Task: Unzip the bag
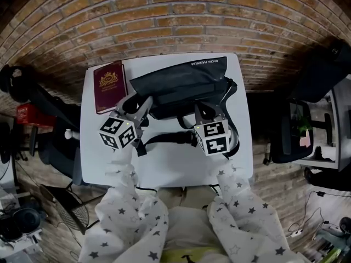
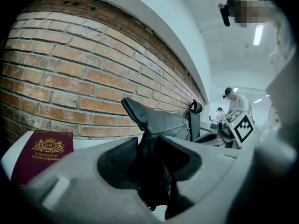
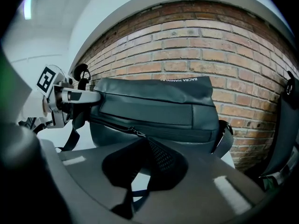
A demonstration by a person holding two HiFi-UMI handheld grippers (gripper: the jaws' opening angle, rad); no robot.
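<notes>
Left gripper (image 2: 148, 149) pinches one end of the bag (image 2: 156, 118) at lower centre, while right gripper (image 3: 142, 141) clamps the zipper pull (image 3: 136, 133).

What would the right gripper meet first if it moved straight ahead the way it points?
The bag. The right gripper, jaws closed on the zipper pull, points at the bag's front, so it would probably press into it almost at once; exact depth is unclear.

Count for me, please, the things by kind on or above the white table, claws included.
Bag: 1
Book: 1
Claws: 2 (left claw, right claw)
Total: 4
</notes>
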